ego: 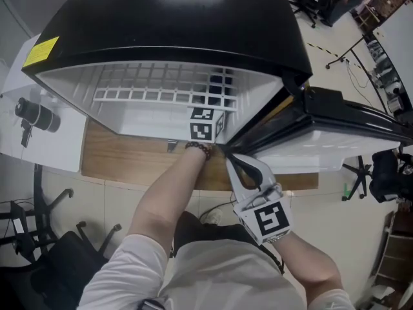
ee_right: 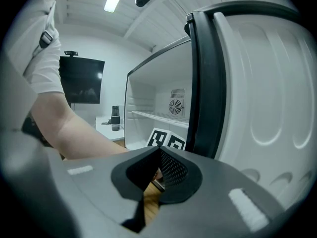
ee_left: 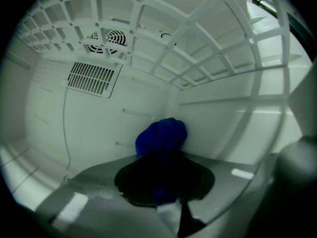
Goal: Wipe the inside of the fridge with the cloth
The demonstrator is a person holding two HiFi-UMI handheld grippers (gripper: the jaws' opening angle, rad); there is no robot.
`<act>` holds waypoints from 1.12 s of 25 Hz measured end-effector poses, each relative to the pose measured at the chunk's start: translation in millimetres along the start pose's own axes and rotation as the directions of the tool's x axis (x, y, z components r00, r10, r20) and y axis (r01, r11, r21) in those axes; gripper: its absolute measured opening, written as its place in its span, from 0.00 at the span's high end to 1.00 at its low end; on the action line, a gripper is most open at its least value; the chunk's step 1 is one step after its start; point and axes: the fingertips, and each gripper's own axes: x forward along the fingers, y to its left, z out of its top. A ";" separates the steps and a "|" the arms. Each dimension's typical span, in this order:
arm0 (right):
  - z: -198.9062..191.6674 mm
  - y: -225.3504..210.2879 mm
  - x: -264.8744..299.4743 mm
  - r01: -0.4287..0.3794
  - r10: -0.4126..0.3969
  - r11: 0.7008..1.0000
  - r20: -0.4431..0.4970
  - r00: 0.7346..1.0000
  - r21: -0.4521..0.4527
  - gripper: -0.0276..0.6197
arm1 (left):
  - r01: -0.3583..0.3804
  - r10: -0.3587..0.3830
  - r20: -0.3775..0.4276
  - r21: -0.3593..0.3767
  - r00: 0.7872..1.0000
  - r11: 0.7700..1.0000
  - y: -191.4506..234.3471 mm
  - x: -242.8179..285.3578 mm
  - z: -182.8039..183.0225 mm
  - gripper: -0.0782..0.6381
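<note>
Much of the blue cloth (ee_left: 162,134) behind the left tool (ee_left: 166,181)

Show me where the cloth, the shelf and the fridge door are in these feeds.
cloth (ee_left: 162,135), left gripper view, middle of the blue bundle.
shelf (ego: 142,96), head view, its front rail.
fridge door (ee_right: 262,93), right gripper view, white inner lining.

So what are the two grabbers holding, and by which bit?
The left gripper pinches the blue cloth by its near end; the bunched rest sticks out past the jaws. The right gripper is shut and holds nothing.
</note>
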 end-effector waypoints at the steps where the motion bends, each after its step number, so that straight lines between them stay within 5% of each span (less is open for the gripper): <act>1: -0.2 -0.8 -0.5 0.001 -0.001 1.000 0.001 1.000 0.004 0.95 | -0.008 0.008 0.000 0.003 1.000 1.000 1.2 0.4 -0.4 0.80; 13: 3.5 7.2 -6.5 -0.012 0.011 0.999 0.019 1.000 0.032 0.95 | -0.073 0.073 0.002 0.009 0.997 0.997 6.5 -39.3 -3.8 0.80; 28: -4.5 21.3 -20.6 -0.030 0.033 0.997 -0.043 0.999 0.068 0.87 | -0.050 0.051 -0.010 0.036 0.999 0.998 -28.9 -148.6 -2.9 0.80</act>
